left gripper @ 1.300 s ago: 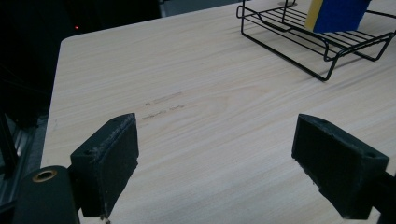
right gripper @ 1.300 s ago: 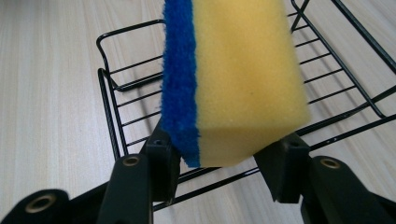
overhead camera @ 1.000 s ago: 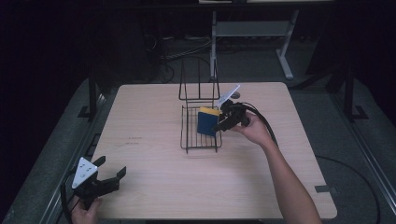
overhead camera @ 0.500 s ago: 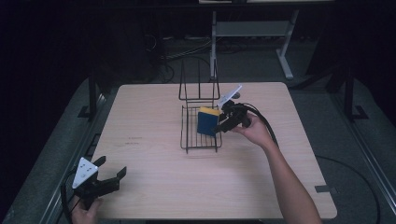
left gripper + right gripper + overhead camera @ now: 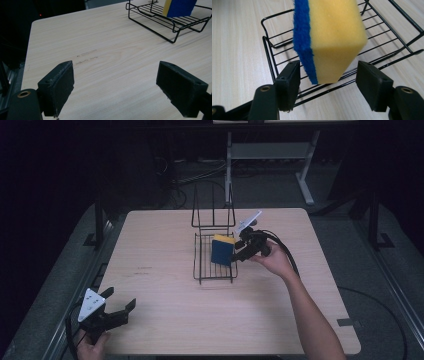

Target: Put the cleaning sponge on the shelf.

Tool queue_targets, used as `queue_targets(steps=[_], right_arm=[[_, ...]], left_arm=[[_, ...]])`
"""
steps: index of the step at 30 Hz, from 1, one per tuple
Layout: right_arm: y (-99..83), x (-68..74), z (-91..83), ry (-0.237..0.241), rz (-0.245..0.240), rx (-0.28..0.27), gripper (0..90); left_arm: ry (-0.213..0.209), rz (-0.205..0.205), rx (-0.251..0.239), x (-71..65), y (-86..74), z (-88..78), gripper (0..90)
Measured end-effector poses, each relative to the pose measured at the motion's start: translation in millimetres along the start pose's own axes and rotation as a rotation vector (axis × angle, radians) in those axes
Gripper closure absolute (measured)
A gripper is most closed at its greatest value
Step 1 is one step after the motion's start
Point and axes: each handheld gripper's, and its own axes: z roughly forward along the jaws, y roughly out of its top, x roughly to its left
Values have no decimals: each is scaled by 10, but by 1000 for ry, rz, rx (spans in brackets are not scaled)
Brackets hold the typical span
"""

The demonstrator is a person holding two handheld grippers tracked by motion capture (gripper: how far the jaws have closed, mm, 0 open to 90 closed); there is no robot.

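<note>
2 fingers of the right gripper have just been opening; the sponge sits between them ungripped, upright in the wire rack at frame centre. Release looks done. Left gripper, lower left, gapes empty over the worktop.

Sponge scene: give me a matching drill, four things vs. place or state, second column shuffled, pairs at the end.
Things:
1. sponge
2. rack
3. left gripper
4. right gripper

Places or states:
A. black wire, mid table
B. near the table's front left corner, jaws wide, nothing between them
C. yellow and blue, standing on edge in the rack
D. at the rack's right side, jaws either side of the sponge, just been opening, gap showing on the right

Pairs: 1-C, 2-A, 3-B, 4-D
</note>
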Motion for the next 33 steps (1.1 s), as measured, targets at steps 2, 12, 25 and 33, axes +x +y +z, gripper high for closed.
queue_targets(steps=[2,12,25,33], right_arm=[[-9,-4,6,3,6,1,358],[83,62,-79,-52,-78,-24,552],[68,82,-44,-37,-100,0,487],[57,85,-24,-25,-74,-8,433]], left_arm=[[0,1,0,-1,0,-1,141],[0,-3,8,2,2,5,141],[1,-6,7,8,1,1,141],[-1,-5,6,3,2,-1,141]])
